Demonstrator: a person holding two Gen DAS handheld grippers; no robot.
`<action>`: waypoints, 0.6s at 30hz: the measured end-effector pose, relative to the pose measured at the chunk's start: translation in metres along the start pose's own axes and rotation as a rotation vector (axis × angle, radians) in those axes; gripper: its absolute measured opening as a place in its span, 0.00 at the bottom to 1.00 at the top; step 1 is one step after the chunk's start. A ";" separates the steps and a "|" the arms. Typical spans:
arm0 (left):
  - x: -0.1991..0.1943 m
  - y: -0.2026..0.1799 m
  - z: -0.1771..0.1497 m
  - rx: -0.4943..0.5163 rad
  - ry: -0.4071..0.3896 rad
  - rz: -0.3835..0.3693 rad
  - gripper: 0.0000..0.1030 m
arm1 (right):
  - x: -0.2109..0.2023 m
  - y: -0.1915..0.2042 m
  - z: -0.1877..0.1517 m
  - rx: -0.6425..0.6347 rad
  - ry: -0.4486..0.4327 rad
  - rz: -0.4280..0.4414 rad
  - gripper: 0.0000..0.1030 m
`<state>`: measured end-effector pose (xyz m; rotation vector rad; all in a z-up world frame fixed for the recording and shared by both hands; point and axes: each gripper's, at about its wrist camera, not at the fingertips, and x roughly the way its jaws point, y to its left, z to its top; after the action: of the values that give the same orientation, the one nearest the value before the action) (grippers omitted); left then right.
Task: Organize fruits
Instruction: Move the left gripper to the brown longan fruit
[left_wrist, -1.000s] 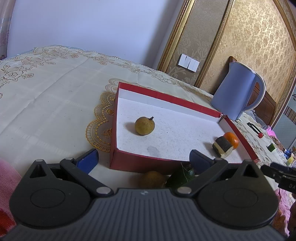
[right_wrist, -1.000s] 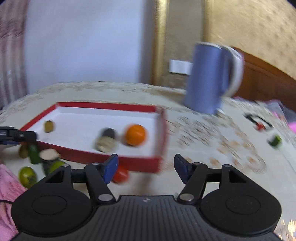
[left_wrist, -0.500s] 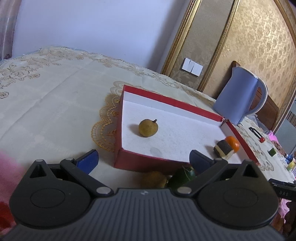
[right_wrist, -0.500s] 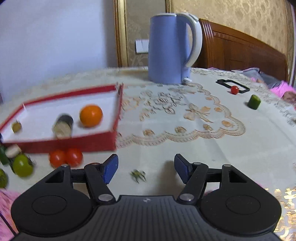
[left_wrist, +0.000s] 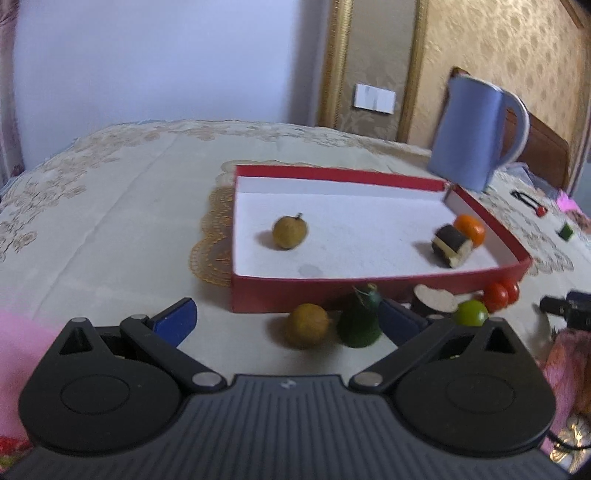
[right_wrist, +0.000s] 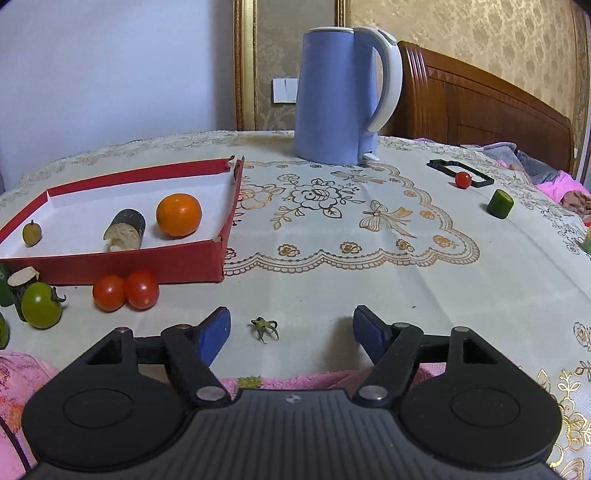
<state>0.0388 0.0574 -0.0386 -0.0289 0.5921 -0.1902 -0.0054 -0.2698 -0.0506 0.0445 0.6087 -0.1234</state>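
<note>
A red box (left_wrist: 369, 288) (right_wrist: 110, 258) with a white floor holds a brown longan (left_wrist: 290, 232), an orange (right_wrist: 178, 215) and a dark cut chunk (right_wrist: 125, 230). Before its near wall lie another brown longan (left_wrist: 307, 325), a dark green fruit (left_wrist: 360, 323), a green tomato (right_wrist: 41, 305) and two red tomatoes (right_wrist: 125, 291). My left gripper (left_wrist: 291, 321) is open, the brown longan and the green fruit lying between its fingers untouched. My right gripper (right_wrist: 291, 332) is open and its jaws are opening; only a small green stem (right_wrist: 264, 328) lies between them.
A blue kettle (right_wrist: 340, 96) stands behind the box. At the far right lie a black frame (right_wrist: 460, 172), a red tomato (right_wrist: 463, 180) and a green cut piece (right_wrist: 499, 204). Pink cloth (right_wrist: 22, 373) covers the table's near edge. A lace tablecloth (right_wrist: 351, 221) covers the table.
The left view has rolled level and backed off, showing more fruit before the box. The right view swung right from the box, sank toward the cloth, and its jaws spread wider.
</note>
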 end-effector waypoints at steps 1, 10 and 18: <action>0.000 -0.003 -0.001 0.017 -0.005 0.008 1.00 | 0.000 0.000 0.000 -0.002 0.000 -0.002 0.72; 0.003 -0.003 -0.002 0.032 -0.003 0.015 1.00 | 0.000 -0.001 0.000 0.007 0.004 -0.003 0.74; -0.004 0.004 -0.005 0.048 0.007 0.004 0.88 | 0.000 -0.002 0.000 0.014 0.008 -0.004 0.76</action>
<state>0.0337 0.0623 -0.0405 0.0190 0.5947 -0.2006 -0.0053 -0.2722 -0.0504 0.0577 0.6159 -0.1315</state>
